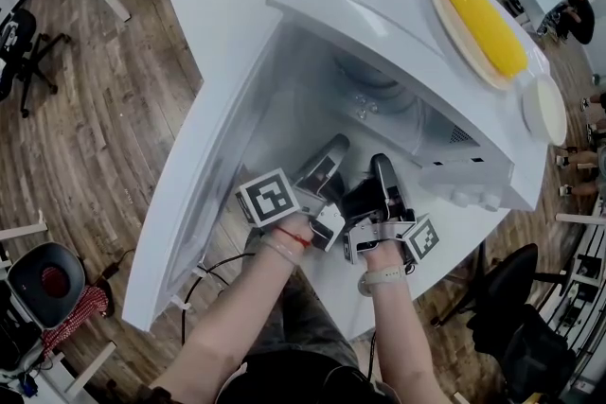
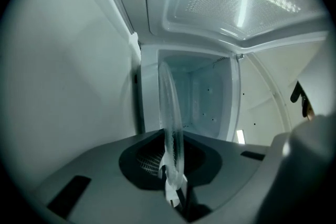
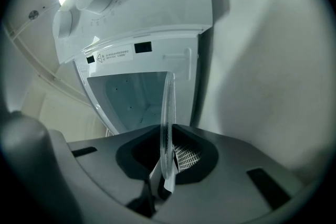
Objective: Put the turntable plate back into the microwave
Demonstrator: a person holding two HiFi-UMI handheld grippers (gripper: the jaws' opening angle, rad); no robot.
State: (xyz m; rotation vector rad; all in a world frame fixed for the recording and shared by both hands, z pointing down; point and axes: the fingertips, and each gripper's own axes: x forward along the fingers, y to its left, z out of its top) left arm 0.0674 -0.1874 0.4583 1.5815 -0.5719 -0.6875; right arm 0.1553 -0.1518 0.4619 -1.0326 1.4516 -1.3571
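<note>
The clear glass turntable plate (image 2: 171,113) shows edge-on between the jaws of my left gripper (image 2: 174,157), which is shut on its rim. My right gripper (image 3: 167,157) is likewise shut on the plate (image 3: 168,118), also edge-on. In the head view both grippers, left (image 1: 331,158) and right (image 1: 382,169), sit side by side just in front of the white microwave's (image 1: 379,5) open cavity (image 1: 365,109). There the glass is almost invisible. The cavity (image 2: 205,97) lies straight ahead of the jaws.
The microwave door (image 1: 204,184) hangs open to the left. On top of the microwave stands a plate with a yellow corn cob (image 1: 483,9), beside a round white dish (image 1: 546,109). The control panel with dials (image 3: 100,0) is on the right side. Office chairs (image 1: 28,43) stand around the table.
</note>
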